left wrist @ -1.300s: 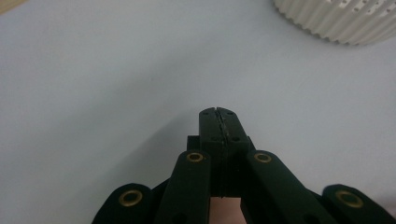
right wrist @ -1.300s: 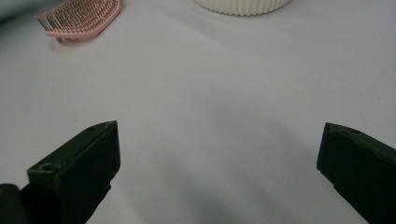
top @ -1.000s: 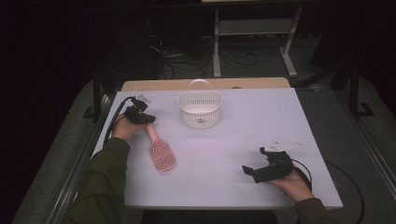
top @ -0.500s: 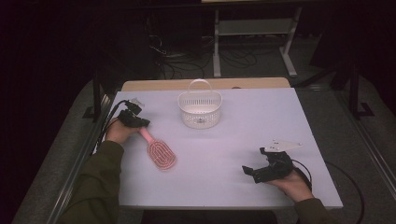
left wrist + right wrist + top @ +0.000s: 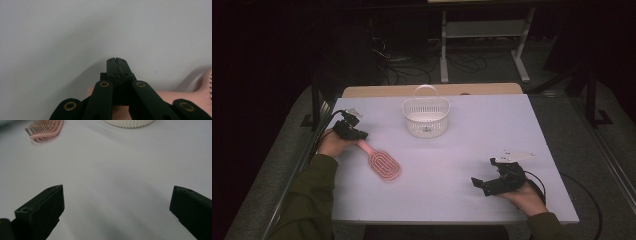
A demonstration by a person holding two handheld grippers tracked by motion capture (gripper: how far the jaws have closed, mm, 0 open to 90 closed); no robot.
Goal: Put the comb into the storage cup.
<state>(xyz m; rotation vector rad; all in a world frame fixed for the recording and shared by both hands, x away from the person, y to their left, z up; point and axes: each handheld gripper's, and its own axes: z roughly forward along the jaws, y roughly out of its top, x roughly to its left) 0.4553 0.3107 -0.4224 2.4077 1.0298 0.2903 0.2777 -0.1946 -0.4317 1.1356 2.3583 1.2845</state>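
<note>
**Brush flat on counter, handle at left tongs**

The pink brush lies flat on the white counter, in its left half and nearer the person than the basket. Its long axis runs on a diagonal: the handle end points up and to the left in the high view, toward the left edge of the counter, and the oval bristle head points down and to the right, toward the near middle. The bristles face up.

The left tongs sit at the handle end of the brush. In the left gripper view the two black jaws are pressed together tip to tip with no gap, and the pink handle passes beneath the jaw links rather than between the tips. The tips are closed on nothing; whether the tongs body touches the handle cannot be told.

The right tongs rest low over the counter at the near right, well apart from the brush. Their jaws stand wide open, with bare counter between them. They face toward the far left, since the brush head and the lower wall of the basket show at the top of the right gripper view.

The basket is white, stands upright near the far middle of the counter with its handle raised, and is apart from the brush.
</note>
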